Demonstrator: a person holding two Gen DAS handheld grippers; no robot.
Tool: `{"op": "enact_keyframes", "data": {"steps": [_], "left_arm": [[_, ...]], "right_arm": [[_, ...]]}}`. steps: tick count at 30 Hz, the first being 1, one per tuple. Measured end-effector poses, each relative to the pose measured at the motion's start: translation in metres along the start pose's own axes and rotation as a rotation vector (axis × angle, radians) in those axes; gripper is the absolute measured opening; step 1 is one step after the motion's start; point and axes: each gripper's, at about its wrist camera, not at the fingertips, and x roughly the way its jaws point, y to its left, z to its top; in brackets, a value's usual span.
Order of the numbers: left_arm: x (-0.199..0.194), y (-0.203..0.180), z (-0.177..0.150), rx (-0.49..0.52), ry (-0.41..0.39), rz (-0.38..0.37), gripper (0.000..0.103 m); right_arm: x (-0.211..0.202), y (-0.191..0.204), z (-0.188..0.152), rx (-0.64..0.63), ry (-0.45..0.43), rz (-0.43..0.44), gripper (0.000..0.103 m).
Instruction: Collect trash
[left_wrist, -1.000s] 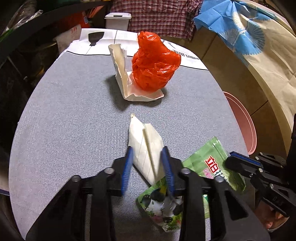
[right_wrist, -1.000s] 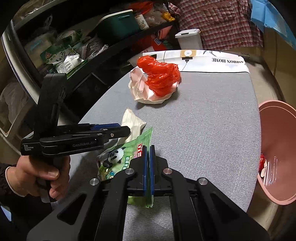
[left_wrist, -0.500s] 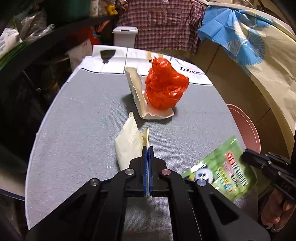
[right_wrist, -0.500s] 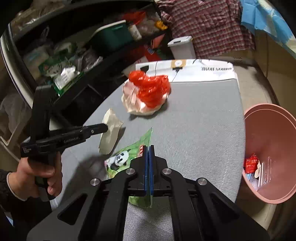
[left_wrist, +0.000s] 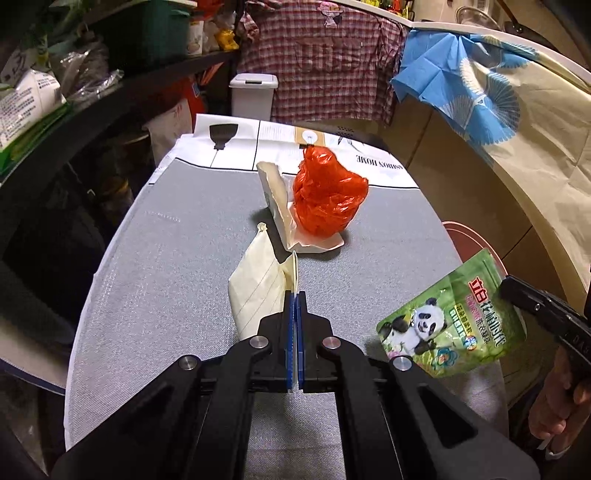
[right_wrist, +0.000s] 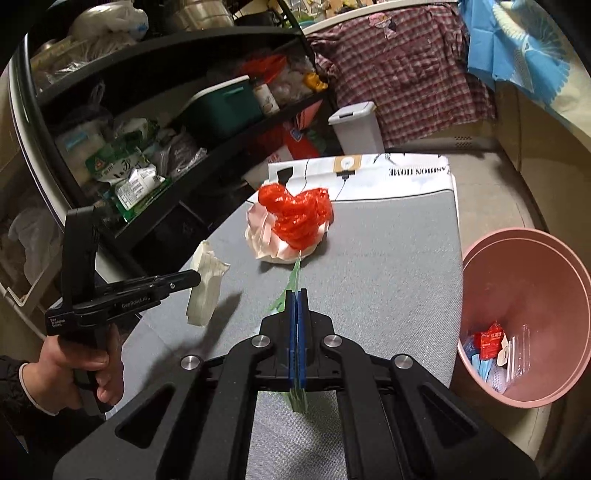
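We see the left gripper (left_wrist: 294, 295) clamped on the edge of a cream paper wrapper (left_wrist: 258, 291) above the grey table (left_wrist: 166, 258). At right a green panda pouch (left_wrist: 450, 325) hangs from the right gripper (left_wrist: 517, 295). Farther off, a red plastic bag (left_wrist: 325, 195) sits on white crumpled paper (left_wrist: 280, 206)

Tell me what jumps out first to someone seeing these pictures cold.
The crumpled bright orange-red plastic bag sits on a torn white paper wrapper at the far middle of the grey table. Nearer, the left tongs are shut on a cream lined paper bag, and the right tongs are shut on a green panda-print snack pouch. A pink plastic bin with scraps inside stands right of the table.
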Motion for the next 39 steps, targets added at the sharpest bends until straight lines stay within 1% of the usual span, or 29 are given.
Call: {"op": "enact_keyframes", "data": {"steps": [4, 8, 14, 18, 20, 25, 27, 32, 39], "left_arm": [[-0.007, -0.005, -0.002, 0.012, -0.015, 0.005, 0.001], [-0.013, -0.01, -0.003, 0.015, -0.03, 0.007, 0.001], [-0.019, -0.022, -0.007, 0.017, -0.045, 0.003, 0.001], [-0.019, -0.033, -0.013, 0.031, -0.044, 0.0, 0.001], [-0.019, -0.039, -0.016, 0.037, -0.042, -0.005, 0.001], [-0.022, -0.056, -0.021, 0.071, -0.047, -0.03, 0.001], [-0.022, -0.062, -0.021, 0.074, -0.043, -0.051, 0.001], [-0.023, -0.076, -0.018, 0.077, -0.032, -0.099, 0.001], [-0.018, -0.098, -0.007, 0.103, -0.037, -0.137, 0.001]], "right_arm": [[-0.011, 0.001, 0.003, -0.001, -0.034, -0.003, 0.001], [-0.022, 0.002, 0.006, -0.01, -0.077, -0.032, 0.001], [-0.042, 0.0, 0.012, -0.035, -0.159, -0.135, 0.001], [-0.053, -0.009, 0.017, -0.02, -0.205, -0.173, 0.001], [-0.06, -0.013, 0.02, -0.016, -0.236, -0.213, 0.001], [-0.075, -0.025, 0.025, 0.005, -0.294, -0.286, 0.001], [-0.08, -0.03, 0.027, 0.004, -0.312, -0.314, 0.001], [-0.091, -0.046, 0.032, 0.017, -0.34, -0.365, 0.001], [-0.102, -0.069, 0.038, 0.043, -0.373, -0.434, 0.001]]}}
